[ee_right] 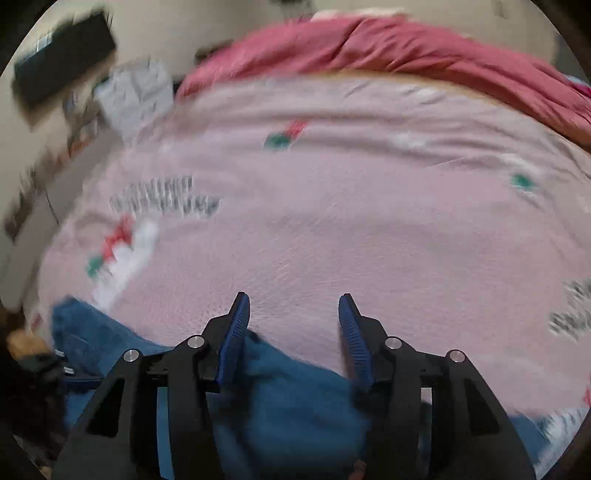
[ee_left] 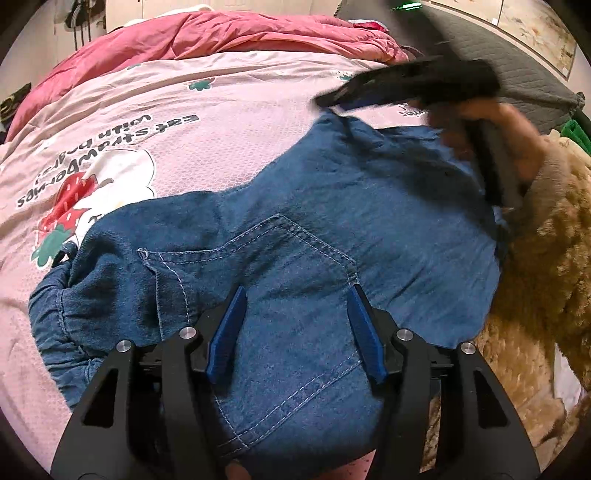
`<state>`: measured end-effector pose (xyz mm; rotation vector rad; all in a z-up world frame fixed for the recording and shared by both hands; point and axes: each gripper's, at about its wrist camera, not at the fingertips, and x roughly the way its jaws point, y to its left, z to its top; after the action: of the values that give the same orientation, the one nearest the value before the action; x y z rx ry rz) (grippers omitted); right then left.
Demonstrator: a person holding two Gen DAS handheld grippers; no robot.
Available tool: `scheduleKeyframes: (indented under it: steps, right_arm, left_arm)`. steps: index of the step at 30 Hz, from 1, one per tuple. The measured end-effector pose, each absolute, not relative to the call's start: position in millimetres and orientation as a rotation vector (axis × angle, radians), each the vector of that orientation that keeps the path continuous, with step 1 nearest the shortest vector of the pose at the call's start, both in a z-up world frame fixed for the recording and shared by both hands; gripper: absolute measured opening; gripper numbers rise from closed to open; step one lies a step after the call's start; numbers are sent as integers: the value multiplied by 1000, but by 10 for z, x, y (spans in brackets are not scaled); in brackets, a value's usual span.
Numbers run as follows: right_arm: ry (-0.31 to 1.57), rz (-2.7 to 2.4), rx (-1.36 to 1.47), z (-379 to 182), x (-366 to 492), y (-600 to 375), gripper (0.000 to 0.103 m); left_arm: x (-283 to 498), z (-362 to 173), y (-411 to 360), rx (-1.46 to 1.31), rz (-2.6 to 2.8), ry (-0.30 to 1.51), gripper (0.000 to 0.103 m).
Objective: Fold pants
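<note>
Blue denim pants [ee_left: 314, 240] lie folded over on a pink printed bedsheet [ee_left: 207, 122], back pocket up. My left gripper [ee_left: 295, 295] is open, its blue fingers spread just above the pocket, holding nothing. My right gripper [ee_left: 332, 101] shows blurred in the left wrist view, held by a hand at the pants' far right edge. In the right wrist view my right gripper [ee_right: 293, 302] is open and empty over the sheet [ee_right: 351, 221], with the pants' edge [ee_right: 280, 398] under its base. That view is motion-blurred.
A red quilt [ee_left: 221, 33] is bunched along the far side of the bed. A brown fuzzy sleeve [ee_left: 546, 258] is at the right. A grey padded headboard [ee_left: 524, 70] stands far right. A dark box [ee_right: 62, 74] and white clutter [ee_right: 136, 96] sit beyond the bed's left.
</note>
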<state>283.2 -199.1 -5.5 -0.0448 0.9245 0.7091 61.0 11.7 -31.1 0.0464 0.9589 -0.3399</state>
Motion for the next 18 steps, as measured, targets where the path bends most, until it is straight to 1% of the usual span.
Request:
scheduleKeyframes:
  steps: [3, 5, 8, 12, 15, 18]
  right_arm:
    - [840, 627, 45, 210, 2686, -2636, 49]
    - [805, 552, 97, 309, 2578, -3110, 50]
    - [796, 418, 122, 318, 2409, -3743, 51]
    - [870, 324, 141, 120, 2351, -4200, 52]
    - [914, 361, 184, -14, 2436, -4283, 52]
    - [939, 403, 214, -110, 2590, -4211, 52]
  left_arm:
    - [545, -204, 134, 32, -371, 938, 50]
    - [478, -32, 191, 12, -392, 878, 50]
    - [448, 264, 286, -10, -366, 753, 50]
    - [743, 339, 123, 3, -381, 781, 50]
    - [995, 366, -155, 16, -435, 809, 50]
    - [1282, 286, -419, 5, -483, 865, 50]
